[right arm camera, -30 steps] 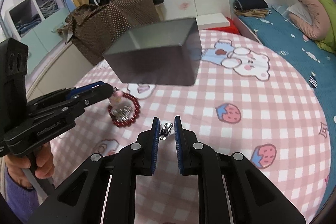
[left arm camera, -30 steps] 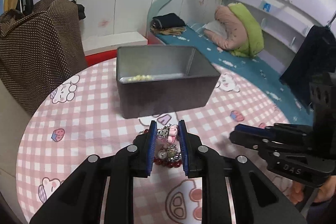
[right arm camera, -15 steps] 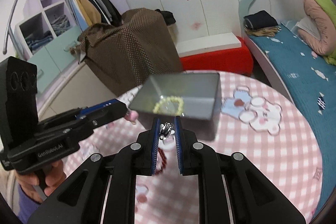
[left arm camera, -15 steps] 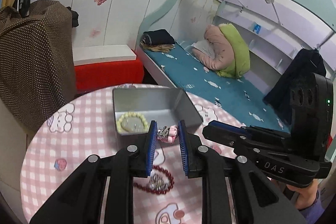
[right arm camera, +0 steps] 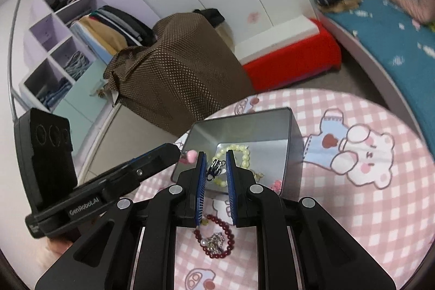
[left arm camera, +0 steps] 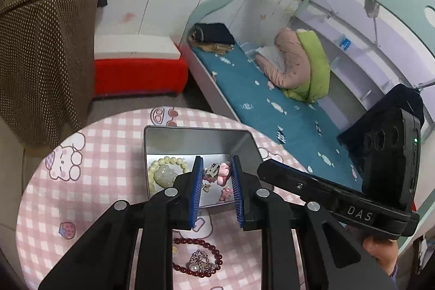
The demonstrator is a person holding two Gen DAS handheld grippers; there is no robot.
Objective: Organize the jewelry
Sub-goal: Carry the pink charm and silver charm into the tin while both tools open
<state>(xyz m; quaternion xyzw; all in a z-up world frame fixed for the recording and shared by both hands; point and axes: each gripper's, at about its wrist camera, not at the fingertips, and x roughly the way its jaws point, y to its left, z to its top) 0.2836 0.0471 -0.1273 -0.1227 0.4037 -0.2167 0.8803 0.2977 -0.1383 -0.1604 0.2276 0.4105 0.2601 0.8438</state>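
My left gripper [left arm camera: 216, 173] is shut on a pink charm piece [left arm camera: 221, 173] with a silver clip, held above the open grey metal box [left arm camera: 190, 136]. My right gripper [right arm camera: 214, 169] is shut on a small silver clip [right arm camera: 214, 168], also above the box [right arm camera: 295, 143]. A pale yellow bead bracelet [left arm camera: 165, 163] lies in the box, with small pink and gold pieces [left arm camera: 226, 193]. A dark red bead bracelet [left arm camera: 195, 257] with a silver chain lies on the pink checked tablecloth [left arm camera: 89, 181] below the grippers; it also shows in the right wrist view [right arm camera: 217, 238].
The round table's edge runs close behind the box. A brown dotted bag [right arm camera: 176, 72] stands beyond the table at the left. A red and white bench [left arm camera: 136, 67] and a blue bed [left arm camera: 272, 105] lie beyond.
Both grippers rose from the tabletop with their pieces and moved forward over the box. The red bracelet stayed on the cloth.
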